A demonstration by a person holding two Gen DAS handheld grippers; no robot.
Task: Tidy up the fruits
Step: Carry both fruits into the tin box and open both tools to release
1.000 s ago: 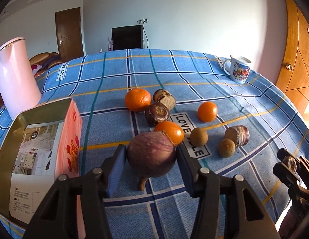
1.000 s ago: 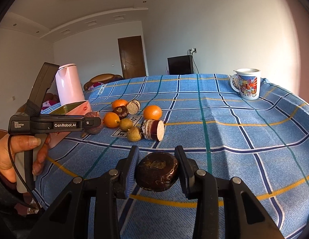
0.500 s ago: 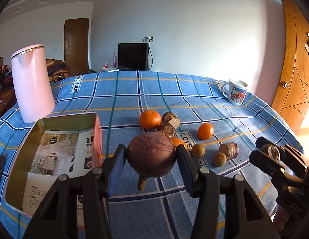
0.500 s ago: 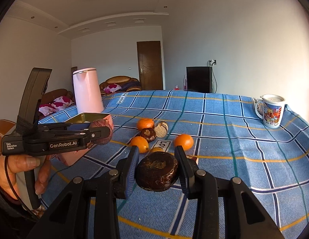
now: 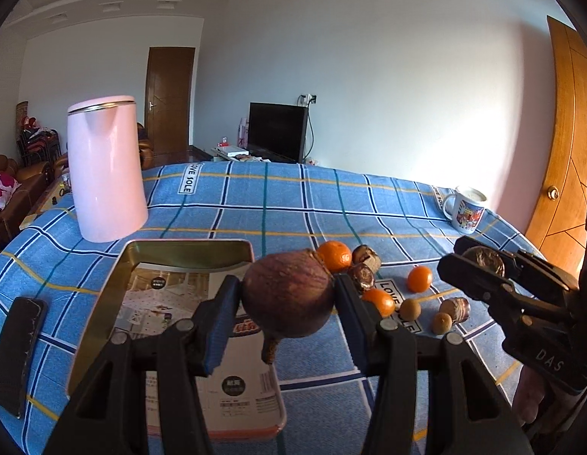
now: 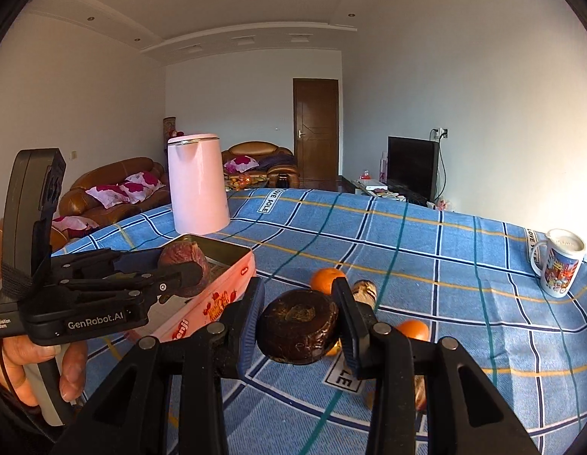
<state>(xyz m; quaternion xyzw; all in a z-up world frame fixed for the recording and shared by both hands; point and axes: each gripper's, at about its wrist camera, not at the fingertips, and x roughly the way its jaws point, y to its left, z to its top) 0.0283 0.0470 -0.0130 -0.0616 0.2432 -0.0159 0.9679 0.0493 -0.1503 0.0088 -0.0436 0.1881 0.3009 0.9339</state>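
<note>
My left gripper [image 5: 287,305] is shut on a round purple-brown fruit [image 5: 287,297] with a short stem, held above the near right edge of an open pink tin [image 5: 141,261]. It also shows in the right wrist view [image 6: 183,271], over the tin [image 6: 221,295]. My right gripper [image 6: 299,320] is shut on a dark brown fruit [image 6: 297,326], held above the table, to the right of the tin. It also shows in the left wrist view [image 5: 479,265]. Oranges [image 5: 334,254] and small brown fruits [image 5: 410,309] lie on the blue checked cloth.
A pink kettle [image 5: 105,168] stands behind the tin. A printed mug [image 5: 465,208] stands at the far right. A black phone [image 5: 16,349] lies left of the tin. A paper sheet [image 5: 172,295] lines the tin's bottom.
Both grippers have risen and swung left toward the tin with their fruits still held. The left one's fruit has gone from beside the tin to over its edge.
</note>
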